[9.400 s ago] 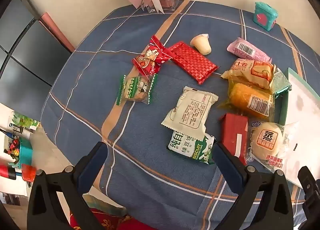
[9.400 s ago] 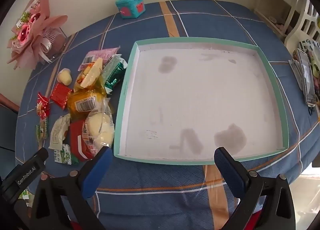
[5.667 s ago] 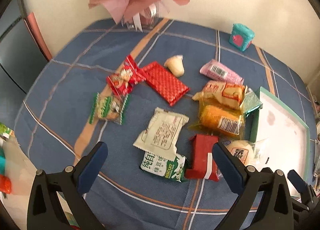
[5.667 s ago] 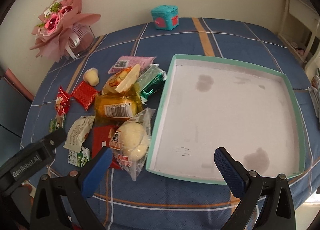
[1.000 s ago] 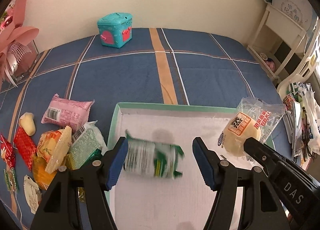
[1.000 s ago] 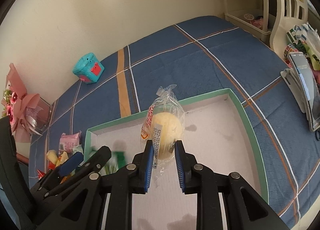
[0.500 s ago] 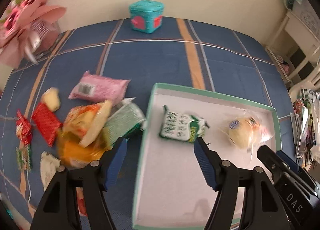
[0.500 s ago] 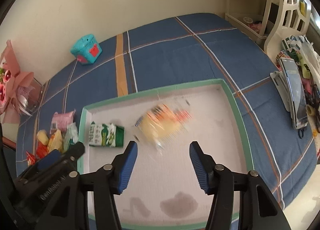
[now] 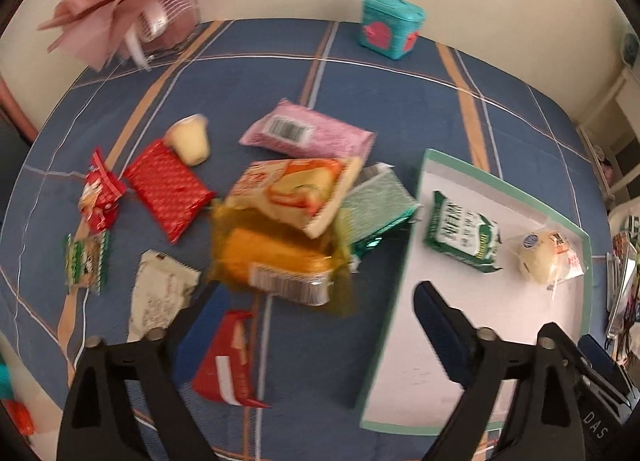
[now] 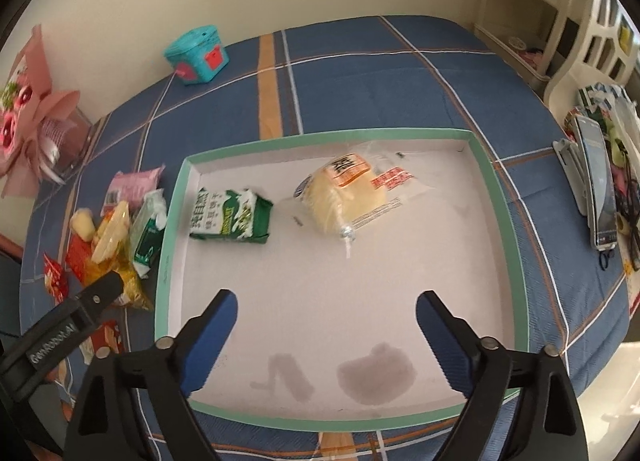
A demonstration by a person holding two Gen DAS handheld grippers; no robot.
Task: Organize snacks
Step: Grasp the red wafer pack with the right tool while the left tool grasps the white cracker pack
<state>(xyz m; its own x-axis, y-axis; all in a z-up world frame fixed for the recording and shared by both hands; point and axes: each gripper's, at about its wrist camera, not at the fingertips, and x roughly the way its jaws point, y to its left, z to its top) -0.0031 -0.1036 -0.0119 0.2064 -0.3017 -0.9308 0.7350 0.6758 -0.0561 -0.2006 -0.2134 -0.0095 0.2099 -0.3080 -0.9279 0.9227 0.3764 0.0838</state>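
In the left wrist view, the far-left edge of the blue plaid tabletop [image 9: 400,101] carries a small red candy wrapper [image 9: 101,197] at nine o'clock, with a green-edged cracker packet [image 9: 86,259] just below it. Next comes a red dotted packet [image 9: 168,191] with a pale jelly cup [image 9: 190,137] touching its upper corner, and a white wrapper [image 9: 160,295] at about eight o'clock. A red box [image 9: 226,361] lies between the left gripper [image 9: 316,331] fingers, whose jaws stand wide apart and hold nothing. In the middle is a heap: a pink packet [image 9: 308,133] at twelve o'clock, an orange-and-cream bread bag [image 9: 292,189] resting on a yellow cake bag [image 9: 276,261], and a mint-green packet [image 9: 376,205] just beside the tray.

The teal-rimmed tray [image 9: 386,325] sits at three o'clock. Inside it lie a green biscuit packet [image 9: 462,235] and, apart from it to the right, a wrapped steamed bun [image 9: 544,255].

In the right wrist view, the right gripper [image 10: 324,335] hovers over the tray [image 10: 516,253], jaws spread and empty; the biscuit packet [image 10: 228,217] is at eleven o'clock and the bun [image 10: 346,197] at twelve.
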